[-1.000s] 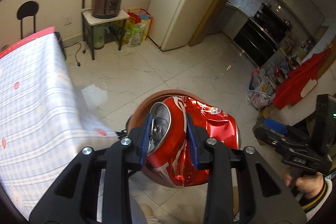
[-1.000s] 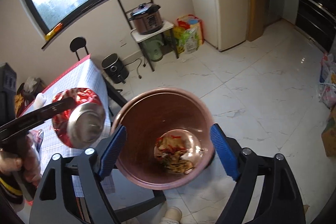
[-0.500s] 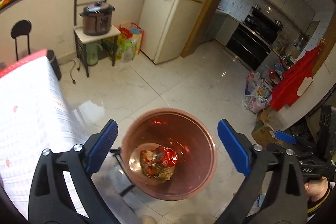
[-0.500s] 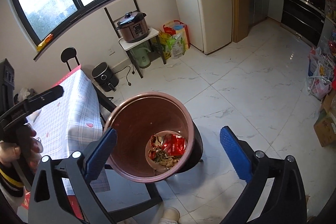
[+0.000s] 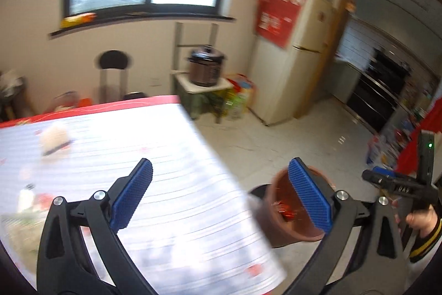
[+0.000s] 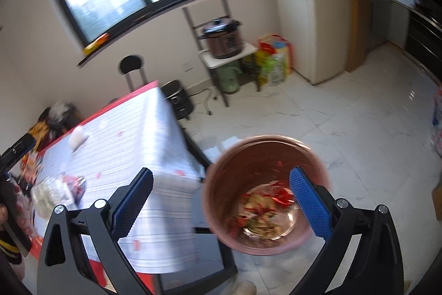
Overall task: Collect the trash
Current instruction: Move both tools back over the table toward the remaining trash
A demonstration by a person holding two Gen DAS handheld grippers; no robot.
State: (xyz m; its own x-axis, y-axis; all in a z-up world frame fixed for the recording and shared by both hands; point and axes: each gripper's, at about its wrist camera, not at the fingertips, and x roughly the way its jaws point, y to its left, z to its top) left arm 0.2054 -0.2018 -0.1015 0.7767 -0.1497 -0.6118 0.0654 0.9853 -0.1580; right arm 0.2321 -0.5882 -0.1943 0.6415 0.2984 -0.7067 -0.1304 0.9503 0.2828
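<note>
Both our claws gape empty — left claw (image 5: 219, 195) over the worktop (image 5: 165, 156) for more litter, right claw (image 6: 221, 201) above the bin (image 6: 218, 170) holding collected trash (image 6: 262, 206).

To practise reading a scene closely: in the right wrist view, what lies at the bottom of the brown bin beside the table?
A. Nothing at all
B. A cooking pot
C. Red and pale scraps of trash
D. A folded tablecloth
C: the brown bin holds red and pale scraps of trash on its bottom.
</note>
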